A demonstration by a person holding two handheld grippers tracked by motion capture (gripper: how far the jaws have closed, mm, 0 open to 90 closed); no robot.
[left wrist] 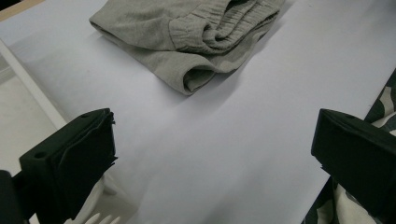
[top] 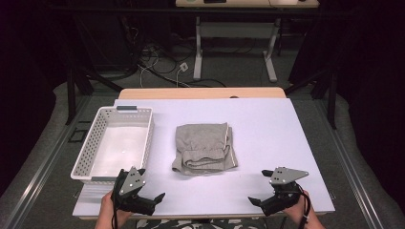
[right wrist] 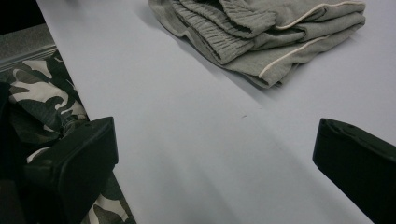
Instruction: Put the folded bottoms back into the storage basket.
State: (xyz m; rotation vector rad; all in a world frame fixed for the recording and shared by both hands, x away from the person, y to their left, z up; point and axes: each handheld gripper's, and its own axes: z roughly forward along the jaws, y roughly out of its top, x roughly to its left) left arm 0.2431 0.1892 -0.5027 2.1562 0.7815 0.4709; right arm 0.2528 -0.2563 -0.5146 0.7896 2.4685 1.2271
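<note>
The broad white table (top: 267,119) carries a white perforated basket (top: 83,155) on its left side and, just right of it near the middle, a folded grey garment (top: 204,148) with a gathered waistband and pale piping along one edge. The garment lies flat on the table, a small gap apart from the basket, which looks empty inside. The folding looks done, so what seems left is the lifting of the bundle and its placing in the basket; nothing has been picked up yet. The left gripper (top: 152,200) hovers at the near edge by the basket's front corner, and the right gripper (top: 258,202) hovers at the near edge on the other side, both well short of the garment. In the left gripper view and the right gripper view the black jaws stand wide apart with only bare table between them, so each tool is spread and holds nothing. The table top is smooth, matt and evenly lit, with a strip of wood showing at its far edge. Beyond it the room is dark: grey floor, a tangle of cables (top: 157,62), black stand legs, and the white legs of another desk (top: 234,28).
</note>
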